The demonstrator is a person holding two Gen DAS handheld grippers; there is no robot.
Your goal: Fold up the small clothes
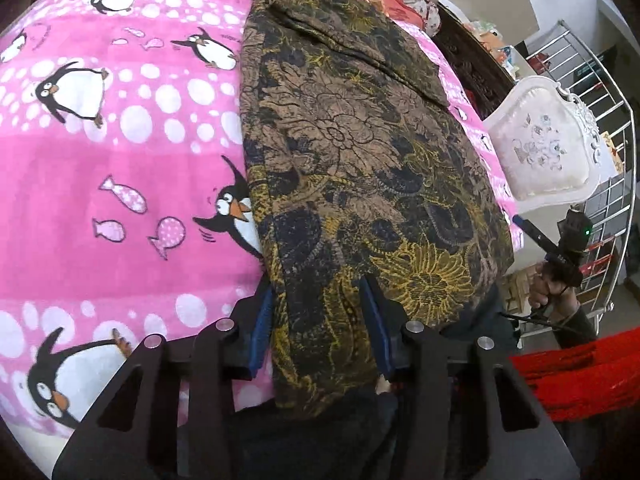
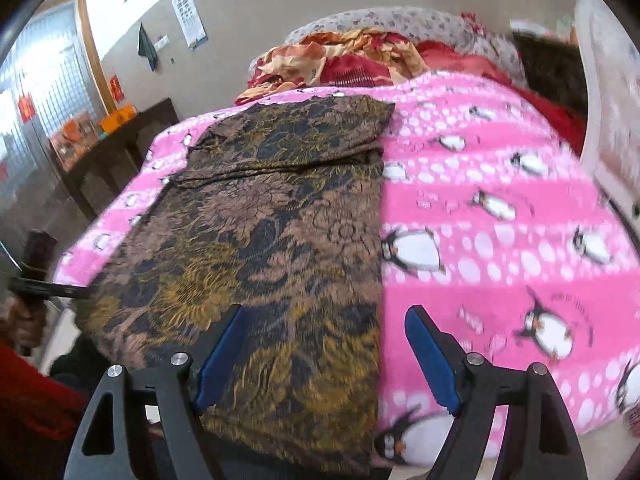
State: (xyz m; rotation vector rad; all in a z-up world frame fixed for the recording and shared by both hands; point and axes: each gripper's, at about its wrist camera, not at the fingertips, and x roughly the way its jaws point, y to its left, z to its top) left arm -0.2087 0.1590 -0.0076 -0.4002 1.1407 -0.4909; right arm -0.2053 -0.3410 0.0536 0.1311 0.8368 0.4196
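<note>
A brown, black and yellow flower-print garment lies flat along a pink penguin blanket; its far part is folded over. My left gripper is at the garment's near left corner, and its blue pads pinch the cloth that fills the gap between them. The right wrist view shows the same garment on the left half of the blanket. My right gripper stands open over the near end, with the garment's right edge between its fingers and neither pad touching it. A hand holds that gripper at the bed's right side.
Crumpled red and floral bedding is piled at the far end of the bed. A white ornate chair and a metal railing stand beside it. A dark wooden cabinet is on the other side. Red cloth shows at the near edge.
</note>
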